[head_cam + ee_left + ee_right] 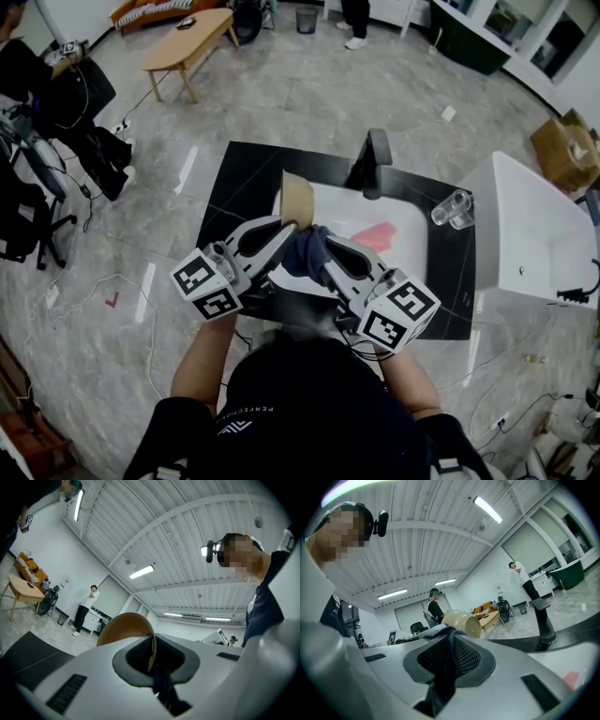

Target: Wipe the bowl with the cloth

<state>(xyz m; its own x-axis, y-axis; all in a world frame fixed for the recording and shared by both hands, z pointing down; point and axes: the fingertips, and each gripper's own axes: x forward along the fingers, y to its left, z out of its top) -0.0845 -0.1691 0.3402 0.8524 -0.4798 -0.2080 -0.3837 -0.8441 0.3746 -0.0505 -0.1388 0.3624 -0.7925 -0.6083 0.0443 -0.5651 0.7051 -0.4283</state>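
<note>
Left gripper (284, 226) clamped on just the thin rim of the bowl (298, 199), held on edge over the sink (413, 221), right gripper (324, 247) pinching the cloth (302, 254) just beside it; a hard wipe could twist the bowl loose and drop it.

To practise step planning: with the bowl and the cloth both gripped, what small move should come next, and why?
Probably push the cloth into the bowl and rub. The left gripper already pinches the bowl's rim, and the right gripper clamps the cloth right beside it.
</note>
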